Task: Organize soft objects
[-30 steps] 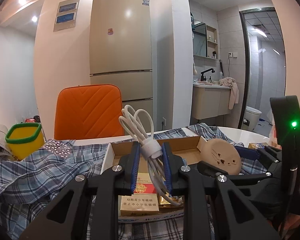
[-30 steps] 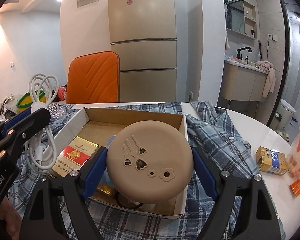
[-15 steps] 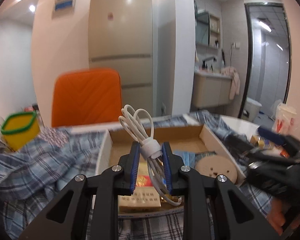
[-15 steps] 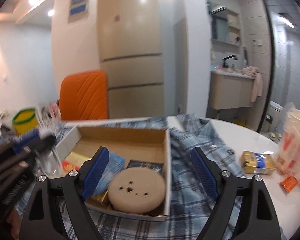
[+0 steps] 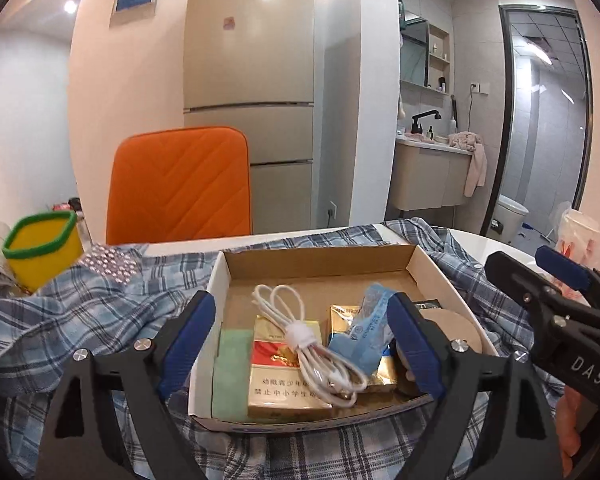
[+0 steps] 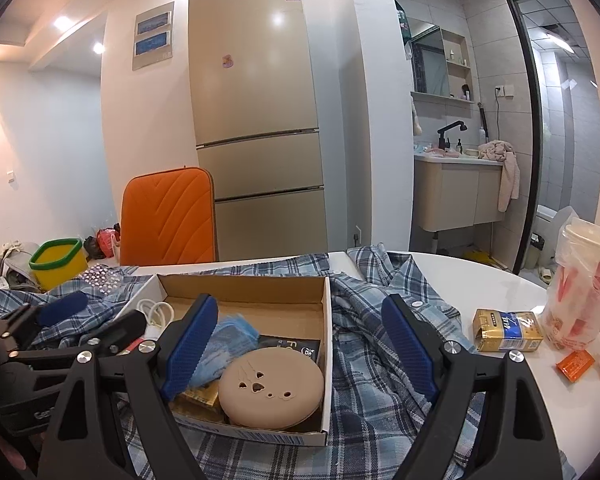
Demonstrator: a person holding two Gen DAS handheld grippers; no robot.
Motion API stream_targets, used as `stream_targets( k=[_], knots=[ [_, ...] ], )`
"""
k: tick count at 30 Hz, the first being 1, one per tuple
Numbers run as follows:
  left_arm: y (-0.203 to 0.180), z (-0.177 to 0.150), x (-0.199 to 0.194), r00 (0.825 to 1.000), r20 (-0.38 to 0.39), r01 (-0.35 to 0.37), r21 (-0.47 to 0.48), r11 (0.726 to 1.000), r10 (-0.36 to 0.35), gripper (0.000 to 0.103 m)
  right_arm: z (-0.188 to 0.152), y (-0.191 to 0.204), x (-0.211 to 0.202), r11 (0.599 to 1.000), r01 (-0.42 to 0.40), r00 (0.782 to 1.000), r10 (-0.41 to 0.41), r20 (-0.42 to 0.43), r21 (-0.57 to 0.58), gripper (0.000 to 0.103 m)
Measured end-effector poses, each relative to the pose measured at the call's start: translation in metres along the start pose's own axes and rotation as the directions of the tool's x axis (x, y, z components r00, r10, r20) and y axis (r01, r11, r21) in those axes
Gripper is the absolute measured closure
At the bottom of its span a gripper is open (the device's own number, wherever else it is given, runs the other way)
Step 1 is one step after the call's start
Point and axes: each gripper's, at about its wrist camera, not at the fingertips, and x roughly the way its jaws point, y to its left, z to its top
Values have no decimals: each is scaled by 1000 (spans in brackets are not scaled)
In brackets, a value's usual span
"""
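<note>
One cardboard box [image 5: 432,268] sits on the plaid shirt [image 5: 80,320] and holds one coiled white cable [image 5: 300,340], one red-and-gold pack [image 5: 276,384], one green pad [image 5: 230,372], one blue pouch [image 5: 368,332] and one tan disc [image 6: 272,388]. Both grippers — left [image 5: 300,344], right [image 6: 300,344] — hang over it, jaws spread wide, grasping nothing.

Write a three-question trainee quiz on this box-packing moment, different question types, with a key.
1. True or false: the bundled white cable lies inside the shallow cardboard box.
2. Multiple choice: the round beige disc with cut-out holes sits in the box's A) near right corner, B) far left corner, C) outside on the blue plaid shirt.
3. Fill in: the left gripper and right gripper both have their jaws ___.

Key: 1 true; 2 A; 3 open.
</note>
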Motion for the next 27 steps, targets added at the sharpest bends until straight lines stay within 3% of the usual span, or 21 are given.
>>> stream_targets(
  k=[8,12,15,17,21,27],
  knots=[
    [4,2,-12,998,64,1,-1,1000,-1,16,1,-2,-6,1000,0,1000,0,22,5,17],
    [8,3,-25,994,109,-14,-18,1000,16,17,6,-5,-25,999,27,992,-29,123,17,17],
    [13,7,-49,984,179,-6,-39,999,13,17,11,-5,-53,998,52,967,-46,250,-19,17],
    [13,11,-67,974,225,1,-33,999,6,17,14,-3,-64,998,52,958,-41,283,-33,17],
    [13,17,-98,959,282,47,-50,998,-31,17,21,0,-80,998,32,955,-15,295,-52,17],
    [11,21,-142,931,363,57,-59,997,-32,17,30,-9,-116,1000,6,946,3,325,-27,17]
  ],
)
